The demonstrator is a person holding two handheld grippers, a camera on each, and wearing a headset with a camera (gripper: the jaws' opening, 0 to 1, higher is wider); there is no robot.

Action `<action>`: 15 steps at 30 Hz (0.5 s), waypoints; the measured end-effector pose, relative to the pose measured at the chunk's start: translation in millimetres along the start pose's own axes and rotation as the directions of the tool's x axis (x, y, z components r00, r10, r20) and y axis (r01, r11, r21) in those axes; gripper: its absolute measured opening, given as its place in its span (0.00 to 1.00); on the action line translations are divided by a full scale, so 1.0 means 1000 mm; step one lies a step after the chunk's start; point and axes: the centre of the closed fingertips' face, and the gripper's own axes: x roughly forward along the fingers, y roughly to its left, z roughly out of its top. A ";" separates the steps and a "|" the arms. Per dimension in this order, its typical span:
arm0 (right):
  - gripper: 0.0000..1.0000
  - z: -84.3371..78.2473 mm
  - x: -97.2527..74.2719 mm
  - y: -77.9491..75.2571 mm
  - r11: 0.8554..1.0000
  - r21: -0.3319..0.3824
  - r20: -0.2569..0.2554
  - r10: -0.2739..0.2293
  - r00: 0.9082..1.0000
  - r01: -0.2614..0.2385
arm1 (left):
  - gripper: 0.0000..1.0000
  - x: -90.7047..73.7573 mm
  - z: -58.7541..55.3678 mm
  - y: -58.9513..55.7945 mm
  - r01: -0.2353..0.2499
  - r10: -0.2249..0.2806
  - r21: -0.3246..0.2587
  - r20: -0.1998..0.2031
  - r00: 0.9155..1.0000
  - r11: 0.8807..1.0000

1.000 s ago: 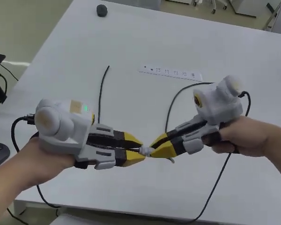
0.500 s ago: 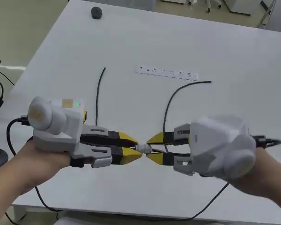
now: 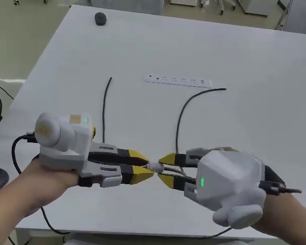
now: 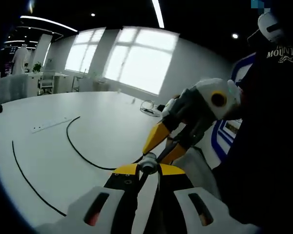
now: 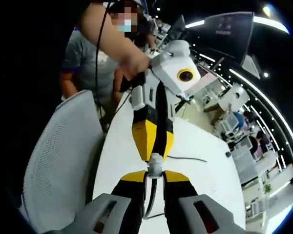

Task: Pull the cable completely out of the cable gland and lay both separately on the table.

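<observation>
Left fingers (image 3: 138, 175) grip gland (image 3: 154, 166) (cable (image 3: 178, 122) trailing).

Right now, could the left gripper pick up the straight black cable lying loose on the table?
Probably not yet: the left gripper is shut on the cable gland, though the straight black cable lies uncovered beyond it.

The head camera is looking forward and down from close above the table (image 3: 234, 46). The left gripper camera is looking along the left claw (image 4: 147, 169), low over the table (horizon nearly level). The right gripper camera is looking the opposite way along the right claw (image 5: 155, 176), rolled so the table is running upward. All three are sharing the meeting point, the cable gland (image 3: 155, 166) on its cable (image 3: 179, 122), and each gripper camera is facing the other claw at very close range.
</observation>
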 end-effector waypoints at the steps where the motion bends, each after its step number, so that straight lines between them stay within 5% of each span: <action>1: 0.09 0.003 -0.003 0.002 0.995 0.086 0.032 0.037 0.999 -0.040 | 0.15 0.000 0.001 0.000 0.000 0.000 0.006 0.000 1.000 1.000; 4: 0.15 0.006 -0.010 0.002 0.956 0.265 0.101 0.105 0.989 -0.128 | 0.16 -0.002 0.003 -0.001 -0.007 0.006 0.053 0.006 1.000 0.999; 5: 0.16 0.004 -0.014 0.000 0.919 0.356 0.130 0.131 0.983 -0.170 | 0.16 -0.002 0.003 -0.001 -0.009 0.008 0.066 0.006 1.000 0.998; 7: 0.18 0.000 -0.020 -0.004 0.817 0.517 0.190 0.182 0.965 -0.256 | 0.16 -0.004 0.004 -0.001 -0.017 0.016 0.106 0.007 1.000 0.994; 9: 0.18 0.003 -0.023 -0.019 0.702 0.625 0.313 0.175 0.934 -0.341 | 0.16 -0.004 0.004 -0.002 -0.017 0.016 0.115 0.005 1.000 0.993; 10: 0.21 0.005 -0.025 -0.021 0.609 0.683 0.361 0.199 0.911 -0.404 | 0.16 -0.005 0.004 -0.002 -0.017 0.016 0.132 0.006 1.000 0.991; 11: 0.22 0.008 -0.029 -0.017 0.445 0.746 0.420 0.262 0.869 -0.495 | 0.16 -0.005 0.005 -0.004 -0.015 0.014 0.153 0.005 1.000 0.988; 12: 0.21 0.004 -0.027 -0.018 0.372 0.769 0.441 0.282 0.852 -0.521 | 0.16 -0.004 0.004 -0.006 -0.009 0.008 0.160 0.002 1.000 0.987; 13: 0.20 -0.002 -0.024 -0.021 0.322 0.780 0.453 0.302 0.839 -0.537 | 0.16 -0.004 0.004 -0.008 -0.002 0.002 0.179 -0.002 1.000 0.984; 14: 0.21 -0.003 -0.021 -0.025 0.302 0.772 0.482 0.294 0.825 -0.559 | 0.16 -0.003 0.004 -0.009 0.002 -0.001 0.196 -0.005 1.000 0.981; 15: 0.22 0.000 -0.021 -0.023 0.212 0.766 0.531 0.324 0.783 -0.607 | 0.16 -0.003 0.004 -0.010 0.007 -0.005 0.217 -0.008 1.000 0.976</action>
